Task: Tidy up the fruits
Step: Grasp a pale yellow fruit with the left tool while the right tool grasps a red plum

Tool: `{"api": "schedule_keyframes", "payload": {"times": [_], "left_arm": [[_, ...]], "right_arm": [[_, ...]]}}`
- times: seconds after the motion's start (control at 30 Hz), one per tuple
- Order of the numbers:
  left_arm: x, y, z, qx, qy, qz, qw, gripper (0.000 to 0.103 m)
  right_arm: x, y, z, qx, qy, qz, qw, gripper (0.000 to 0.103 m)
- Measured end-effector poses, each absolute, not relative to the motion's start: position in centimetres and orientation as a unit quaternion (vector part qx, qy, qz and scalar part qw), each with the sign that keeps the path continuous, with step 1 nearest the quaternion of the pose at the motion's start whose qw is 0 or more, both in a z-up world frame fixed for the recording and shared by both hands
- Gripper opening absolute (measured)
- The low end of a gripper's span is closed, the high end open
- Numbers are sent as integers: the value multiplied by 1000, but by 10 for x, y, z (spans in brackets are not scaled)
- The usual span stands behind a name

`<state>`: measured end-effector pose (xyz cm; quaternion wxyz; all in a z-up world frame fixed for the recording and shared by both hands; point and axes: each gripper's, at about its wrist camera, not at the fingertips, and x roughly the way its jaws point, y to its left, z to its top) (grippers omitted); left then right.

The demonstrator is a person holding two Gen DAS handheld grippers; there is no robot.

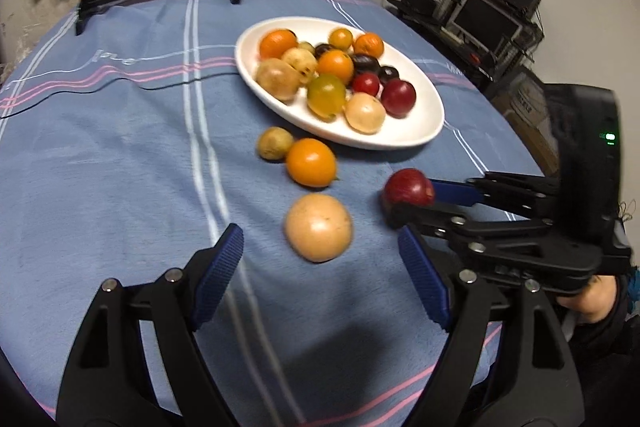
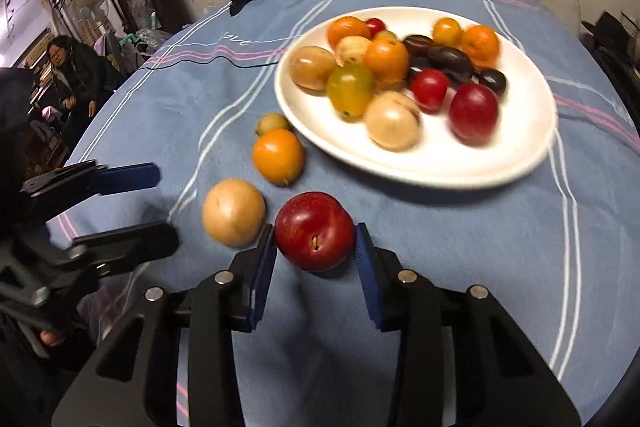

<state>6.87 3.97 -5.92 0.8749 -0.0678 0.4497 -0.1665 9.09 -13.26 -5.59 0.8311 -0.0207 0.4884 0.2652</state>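
Right gripper (image 2: 316,247): red plum (image 2: 315,230) is being pinched between its pads.
Left gripper (image 1: 320,267): being held spread wide, tan fruit (image 1: 319,227) just ahead.

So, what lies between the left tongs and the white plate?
In the left wrist view, a tan fruit lies just ahead of the open left tongs; farther on, an orange fruit sits before the white plate.
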Motion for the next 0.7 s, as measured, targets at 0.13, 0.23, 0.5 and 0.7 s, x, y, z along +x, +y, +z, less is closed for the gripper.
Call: {"api": "schedule_keyframes", "payload": {"times": [0.13,0.23,0.5,0.7], "left_arm": [[81,28,-71,-58,464,-156,870,81],[87,24,-78,-53,472,-146,868,81],[94,19,-88,-44,476,-130,869,45],[89,22,-83,-52,471,-132,871,45]], "right_arm": [[89,-151,-55,-10,486,252,836,40],[89,-158,-52,-6,482,252,839,40],[89,-158,-53,-2,484,261,835,40],[87,-156,-49,-3,479,262,838,40]]}}
